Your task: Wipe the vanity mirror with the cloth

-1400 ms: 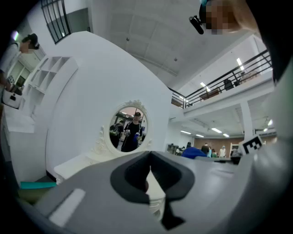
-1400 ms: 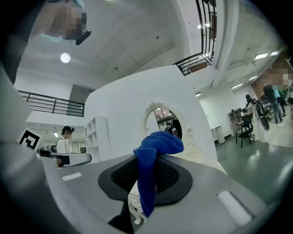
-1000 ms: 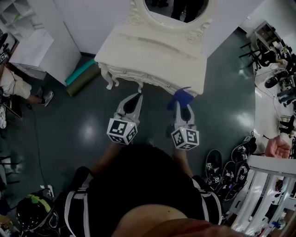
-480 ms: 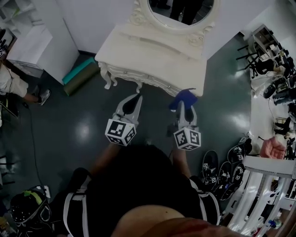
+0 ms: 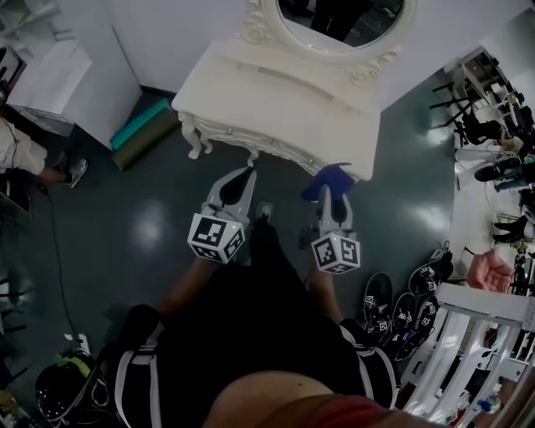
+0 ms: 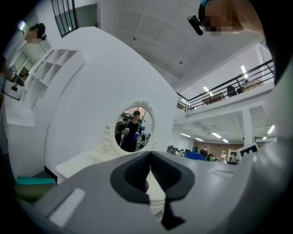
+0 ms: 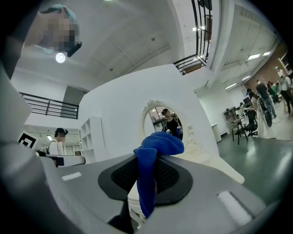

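My right gripper (image 5: 333, 199) pinches the blue cloth (image 7: 155, 146), held just short of the vanity's (image 5: 276, 100) front edge. Beside it, my left gripper (image 5: 241, 182) has its jaws pressed together on nothing. The mirror (image 5: 343, 21) stands at the vanity's back, well beyond the cloth. I judge this is the approach. Next I must close in and lift the cloth over the top to the glass.

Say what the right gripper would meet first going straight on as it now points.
Likely the vanity table at its front edge, beyond the blue cloth in the right gripper; the mirror stands farther back.
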Motion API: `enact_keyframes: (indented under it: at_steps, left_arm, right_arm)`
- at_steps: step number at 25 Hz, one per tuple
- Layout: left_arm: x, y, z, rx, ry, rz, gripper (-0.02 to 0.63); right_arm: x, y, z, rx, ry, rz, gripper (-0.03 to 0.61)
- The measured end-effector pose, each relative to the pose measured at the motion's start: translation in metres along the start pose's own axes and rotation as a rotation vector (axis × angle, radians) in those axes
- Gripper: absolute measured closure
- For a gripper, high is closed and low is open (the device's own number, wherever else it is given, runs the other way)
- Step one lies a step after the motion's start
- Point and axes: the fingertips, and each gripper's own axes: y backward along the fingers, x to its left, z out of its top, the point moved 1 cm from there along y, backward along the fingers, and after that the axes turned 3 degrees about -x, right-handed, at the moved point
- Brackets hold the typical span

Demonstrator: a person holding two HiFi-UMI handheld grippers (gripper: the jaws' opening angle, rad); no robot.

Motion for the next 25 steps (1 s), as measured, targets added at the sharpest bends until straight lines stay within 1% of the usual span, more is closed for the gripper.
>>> enact_keyframes:
  at_steps: [6,11,15,18,25]
  left_arm:
    - [0.02,-0.056,-0.001,-0.002,-0.006,0.009,0.603]
    - [0.032,-0.132,0.002,-0.004,-0.025,-0.013,0.603]
    - [0.037,-0.197,0.007,-0.006,-0.026,-0.018,0.603]
    - [0.041,-0.237,0.013,-0.005,-0.029,-0.011,0.603]
    - [0.057,-0.299,0.03,-0.029,-0.032,0.035,0.603]
  right_arm:
    - [-0.021,-0.059,-0.002,-0.014,0.0,0.021,0.5]
    - [-0.056,-0.122,0.006,-0.027,-0.002,0.014,0.5]
    - [-0.091,-0.175,0.018,-0.028,-0.002,0.011,0.5]
    - [-0.109,-0.214,0.029,-0.029,0.005,0.024,0.5]
    - [-0.135,-0.287,0.057,-0.064,0.029,0.067,0.5]
